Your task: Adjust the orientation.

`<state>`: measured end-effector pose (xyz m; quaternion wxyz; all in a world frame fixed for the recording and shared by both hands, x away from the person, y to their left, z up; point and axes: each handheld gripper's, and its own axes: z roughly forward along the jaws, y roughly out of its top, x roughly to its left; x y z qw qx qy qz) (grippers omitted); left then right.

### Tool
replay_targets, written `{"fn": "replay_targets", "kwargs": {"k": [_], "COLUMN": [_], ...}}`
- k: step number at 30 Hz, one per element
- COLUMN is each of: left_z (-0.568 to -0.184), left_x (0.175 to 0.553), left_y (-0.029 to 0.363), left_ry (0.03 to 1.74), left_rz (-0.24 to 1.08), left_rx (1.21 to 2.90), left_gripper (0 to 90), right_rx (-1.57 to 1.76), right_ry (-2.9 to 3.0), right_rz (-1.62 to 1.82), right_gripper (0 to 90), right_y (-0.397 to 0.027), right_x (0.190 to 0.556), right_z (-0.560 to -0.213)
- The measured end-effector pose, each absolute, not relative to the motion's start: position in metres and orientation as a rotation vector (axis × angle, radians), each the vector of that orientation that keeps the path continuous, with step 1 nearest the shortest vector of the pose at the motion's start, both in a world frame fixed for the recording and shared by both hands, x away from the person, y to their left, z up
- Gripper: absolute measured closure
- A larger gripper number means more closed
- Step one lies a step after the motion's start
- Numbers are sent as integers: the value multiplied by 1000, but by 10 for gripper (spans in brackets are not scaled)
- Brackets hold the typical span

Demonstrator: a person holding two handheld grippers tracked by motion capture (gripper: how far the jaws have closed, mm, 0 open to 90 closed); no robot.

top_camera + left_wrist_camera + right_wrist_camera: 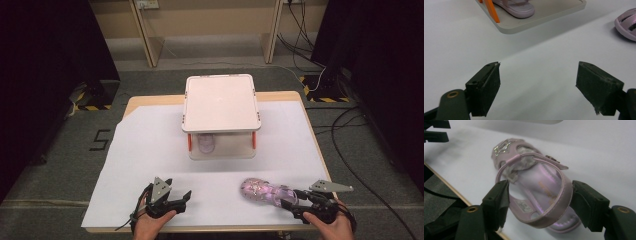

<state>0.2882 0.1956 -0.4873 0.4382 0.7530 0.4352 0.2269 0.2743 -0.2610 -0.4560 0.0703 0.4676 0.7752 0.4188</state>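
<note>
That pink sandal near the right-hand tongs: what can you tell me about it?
The sandal is a small, glossy lilac-pink one that looks like plastic. It has a glittery star on the toe strap, a strap across the instep and a heel loop. It lies on the white sheet at the table's near right, toe toward the middle. The right tongs straddle its heel end, jaws at both sides of the heel loop. Whether they press on it is hard to tell.

Black "5" on the grey floor (99, 140)
</note>
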Motion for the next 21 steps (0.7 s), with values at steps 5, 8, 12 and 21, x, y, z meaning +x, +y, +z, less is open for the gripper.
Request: {"fn": "replay_targets", "kwargs": {"k": [5, 8, 12, 21], "left_z": [-488, -488, -488, -488], "left_x": [288, 288, 288, 284], "left_y": [195, 195, 196, 199], "left_ry": [1077, 1081, 1086, 1085], "left_rz": [557, 554, 553, 567], "left_rx": [1872, 1866, 1869, 1858], "left_gripper": [192, 192, 192, 192], "right_rx": [1383, 1380, 1390, 1388], "right_ry": [2362, 2350, 2351, 2351], "right_rz": [1192, 1170, 1170, 1217], "right_gripper": [283, 281, 266, 239], "right_y": [-253, -250, -248, -243], "right_x": [257, 254, 251, 239], "right_z": [-457, -457, -456, -450]}}
